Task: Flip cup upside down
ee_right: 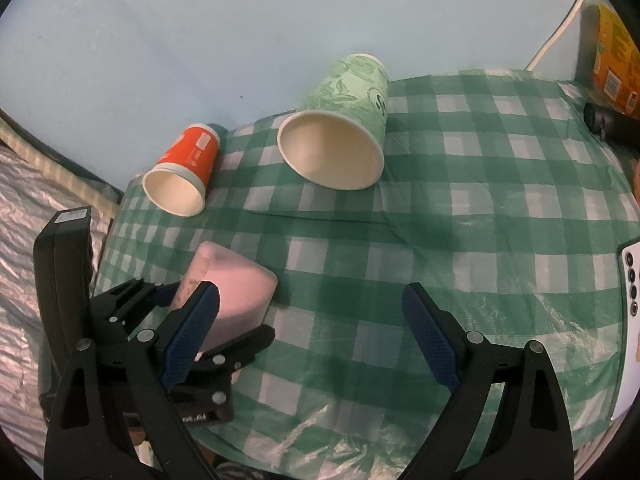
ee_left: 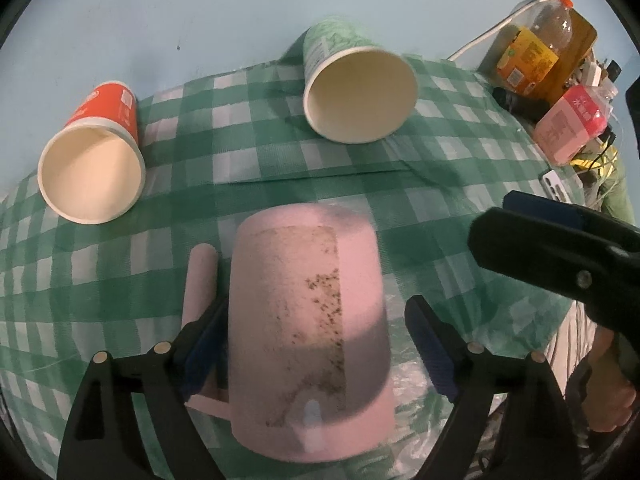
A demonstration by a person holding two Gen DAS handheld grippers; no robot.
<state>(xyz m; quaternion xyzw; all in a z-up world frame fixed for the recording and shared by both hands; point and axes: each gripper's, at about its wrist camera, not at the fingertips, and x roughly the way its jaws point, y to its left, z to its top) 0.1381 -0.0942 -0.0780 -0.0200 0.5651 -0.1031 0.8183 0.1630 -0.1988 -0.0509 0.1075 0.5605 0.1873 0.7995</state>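
A pink plastic mug [ee_left: 308,320] with a side handle stands upside down, base up, on the green checked cloth [ee_left: 460,168]. It sits between the fingers of my left gripper [ee_left: 316,344]; the left pad is close to its wall and the right pad stands a little off it, so the jaws are open. In the right wrist view the mug [ee_right: 232,292] shows at lower left with the left gripper around it. My right gripper [ee_right: 312,336] is open and empty above the cloth, to the right of the mug.
A red paper cup [ee_left: 96,160] and a green paper cup [ee_left: 352,84] lie on their sides at the back of the cloth. An orange-capped bottle [ee_left: 536,48], a pink pack [ee_left: 572,128] and a phone [ee_left: 556,184] crowd the right edge.
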